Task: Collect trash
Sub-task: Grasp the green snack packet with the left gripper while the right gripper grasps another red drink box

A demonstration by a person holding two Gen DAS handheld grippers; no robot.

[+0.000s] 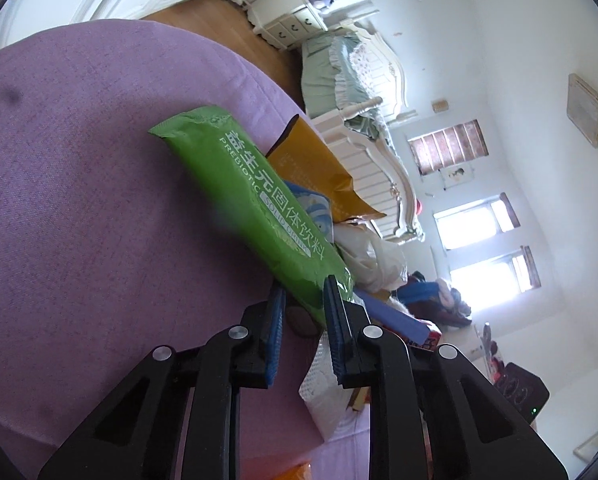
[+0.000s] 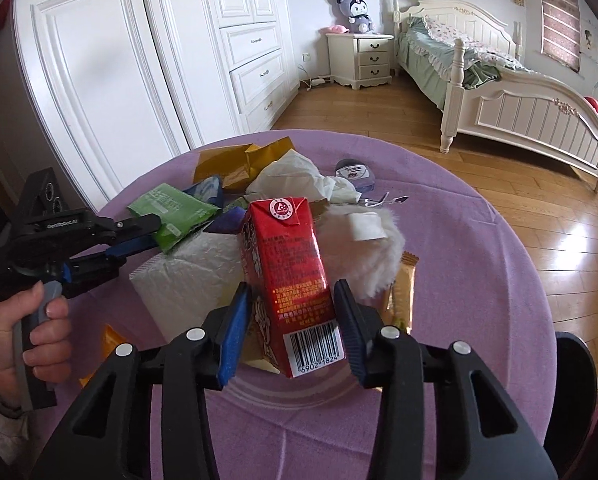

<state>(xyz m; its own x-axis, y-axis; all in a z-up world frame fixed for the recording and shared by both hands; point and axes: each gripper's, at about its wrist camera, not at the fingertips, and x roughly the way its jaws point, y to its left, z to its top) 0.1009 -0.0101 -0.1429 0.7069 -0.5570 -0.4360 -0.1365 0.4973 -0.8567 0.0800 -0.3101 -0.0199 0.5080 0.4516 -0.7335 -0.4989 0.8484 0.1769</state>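
Observation:
My left gripper (image 1: 305, 288) is shut on one end of a green drink-powder sachet (image 1: 251, 196) and holds it above the purple round table (image 1: 79, 200). In the right wrist view the left gripper (image 2: 151, 236) grips the same green sachet (image 2: 171, 212) at the left of the trash pile. My right gripper (image 2: 293, 300) is shut on a red drink carton (image 2: 287, 272), held upright over the pile. Under it lie a white foam wrap (image 2: 187, 272), a fluffy white pad (image 2: 363, 248), crumpled tissue (image 2: 295, 178) and gold wrappers (image 2: 235, 162).
A small round blue-lidded tin (image 2: 355, 174) sits at the far side of the table (image 2: 479, 280). A gold sachet (image 2: 403, 292) lies right of the carton. A white wardrobe (image 2: 139, 60), a nightstand (image 2: 361, 58) and a bed (image 2: 499, 92) stand beyond on the wooden floor.

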